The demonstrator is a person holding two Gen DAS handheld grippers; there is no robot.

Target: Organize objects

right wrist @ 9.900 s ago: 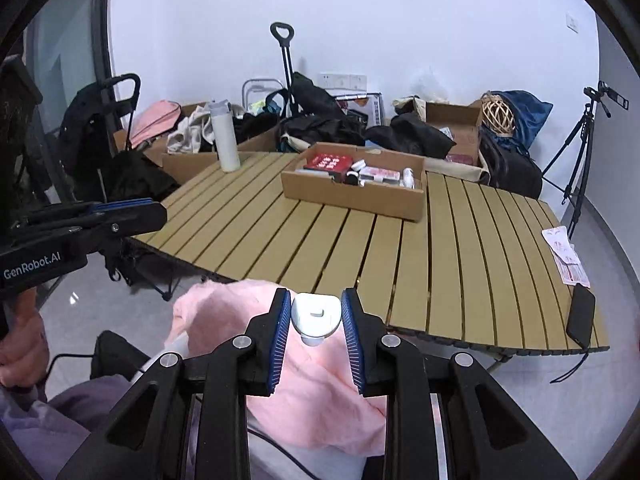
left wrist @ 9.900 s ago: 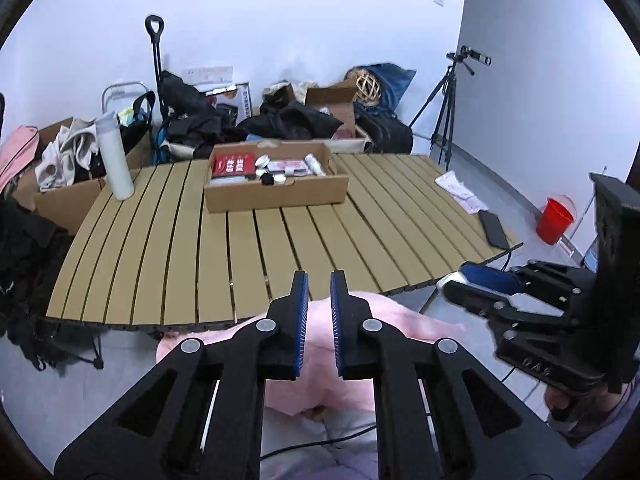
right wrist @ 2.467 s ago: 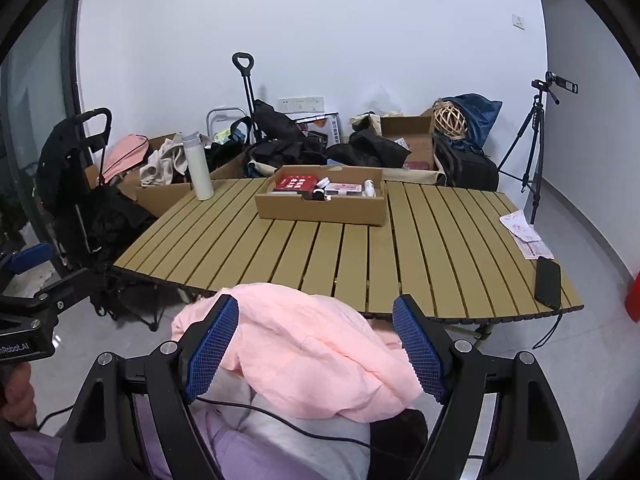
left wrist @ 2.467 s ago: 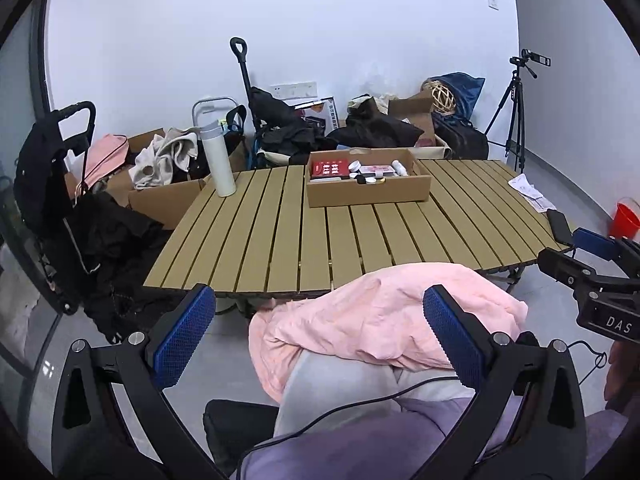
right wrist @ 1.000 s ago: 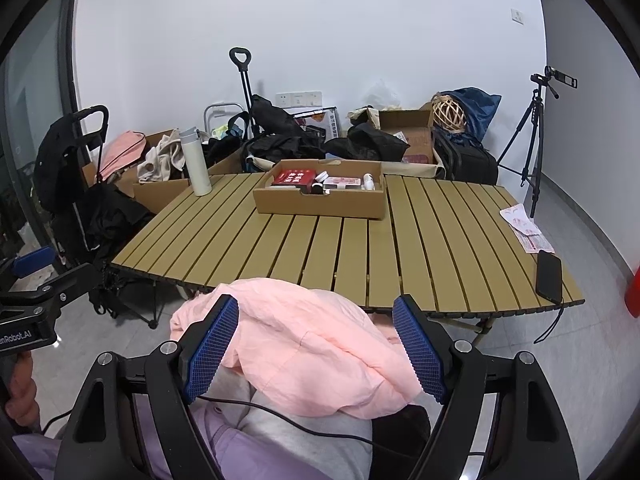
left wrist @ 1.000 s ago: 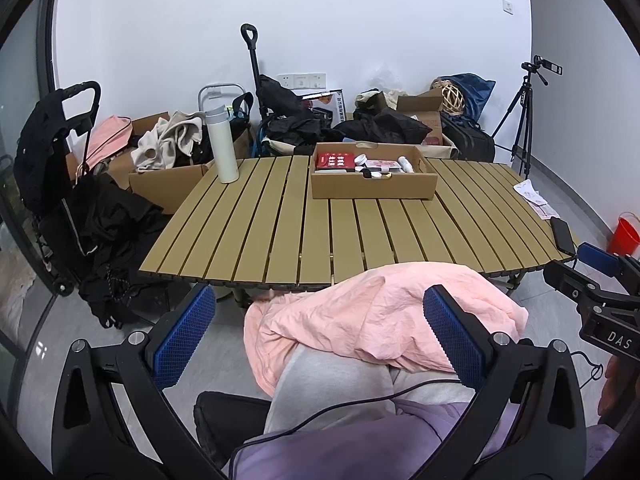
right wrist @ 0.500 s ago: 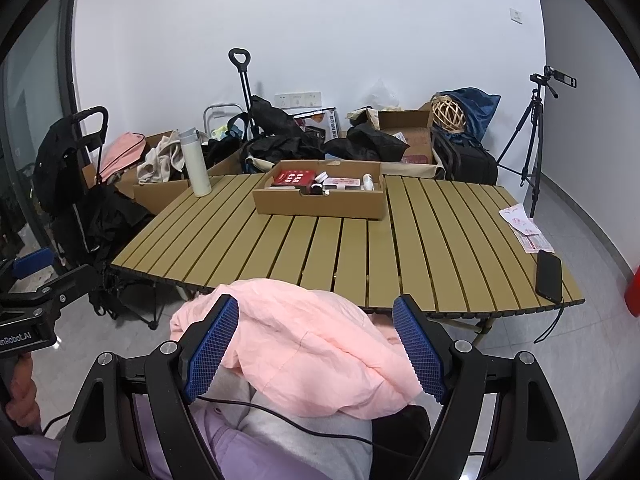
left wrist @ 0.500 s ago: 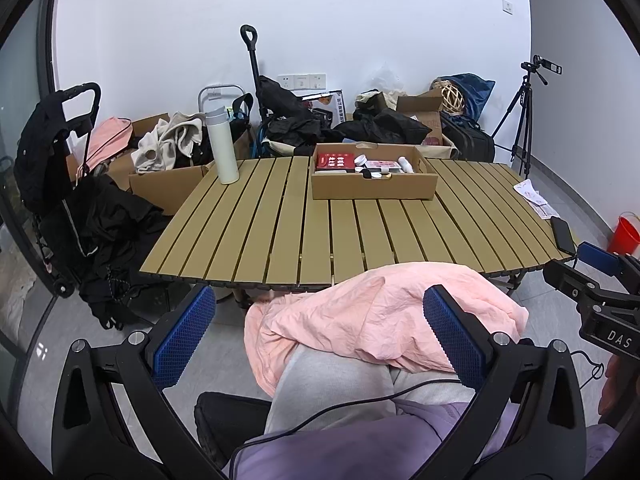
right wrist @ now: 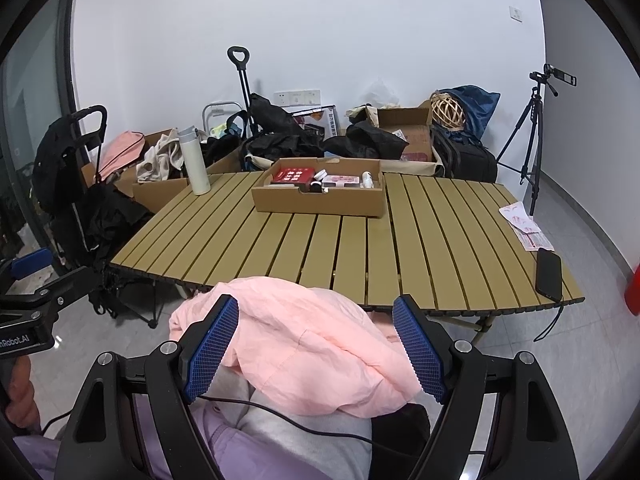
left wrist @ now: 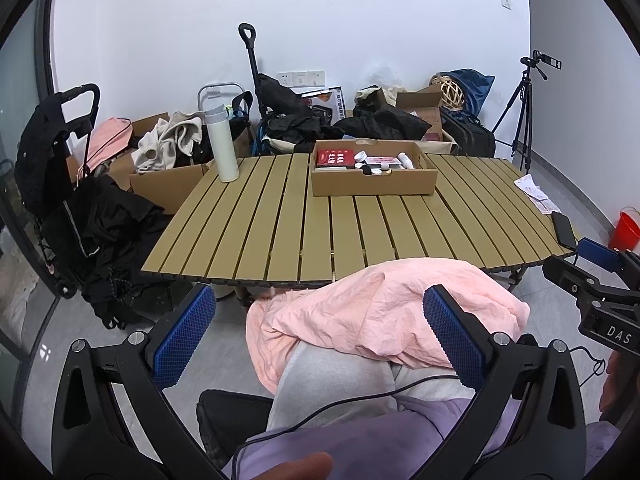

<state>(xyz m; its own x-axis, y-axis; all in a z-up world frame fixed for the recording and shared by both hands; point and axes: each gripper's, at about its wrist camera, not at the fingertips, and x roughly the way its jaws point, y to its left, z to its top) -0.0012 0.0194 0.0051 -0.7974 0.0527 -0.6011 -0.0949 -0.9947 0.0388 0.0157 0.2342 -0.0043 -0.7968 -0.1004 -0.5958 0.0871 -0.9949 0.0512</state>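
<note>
The shallow brown cardboard box (right wrist: 320,200) of small items lies ahead across the slatted wooden table (right wrist: 420,264), nearer the right gripper (right wrist: 320,354); the left gripper (left wrist: 320,336) likewise gapes wide, empty

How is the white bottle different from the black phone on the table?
The white bottle stands upright; the black phone lies flat. The bottle is tall and round; the phone is thin and rectangular. The bottle is at the far left corner, the phone at the near right edge. Both rest on the slatted table.
</note>
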